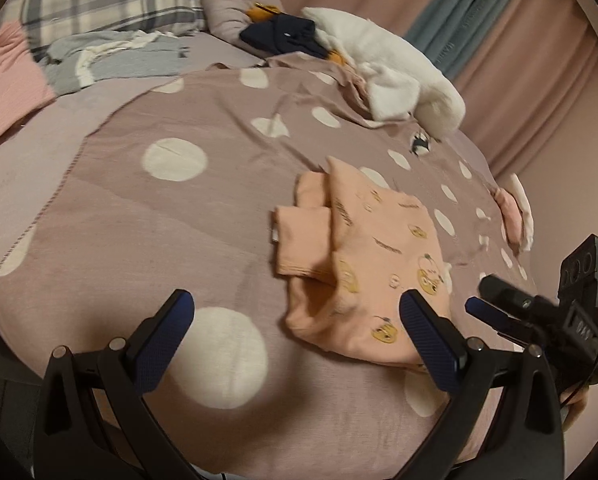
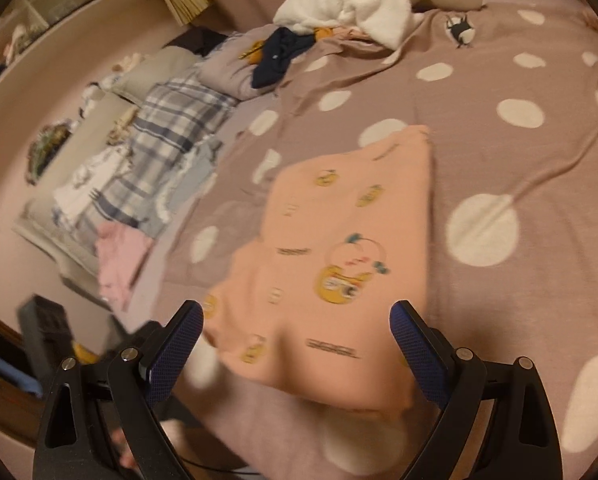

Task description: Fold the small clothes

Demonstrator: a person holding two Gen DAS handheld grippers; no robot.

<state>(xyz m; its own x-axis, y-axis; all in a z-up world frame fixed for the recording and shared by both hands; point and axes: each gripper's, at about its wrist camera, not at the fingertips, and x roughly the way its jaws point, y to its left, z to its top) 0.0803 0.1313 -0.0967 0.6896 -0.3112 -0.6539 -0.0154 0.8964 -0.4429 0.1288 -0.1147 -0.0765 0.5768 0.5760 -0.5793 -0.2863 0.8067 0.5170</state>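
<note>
A small peach garment [image 1: 363,264] with yellow cartoon prints lies on the mauve polka-dot bedspread [image 1: 171,208], its sleeves folded in over the body. My left gripper [image 1: 297,320] is open and empty, hovering just in front of the garment's near edge. My right gripper [image 2: 297,328] is open and empty above the near end of the same garment [image 2: 339,248]. The right gripper also shows at the right edge of the left wrist view [image 1: 499,312].
A white plush blanket [image 1: 387,68] and a dark navy garment [image 1: 287,36] lie at the far end of the bed. A plaid pillow [image 1: 111,0], grey-blue cloth [image 1: 119,60] and pink cloth [image 1: 7,76] lie at far left. Curtains [image 1: 499,20] hang behind.
</note>
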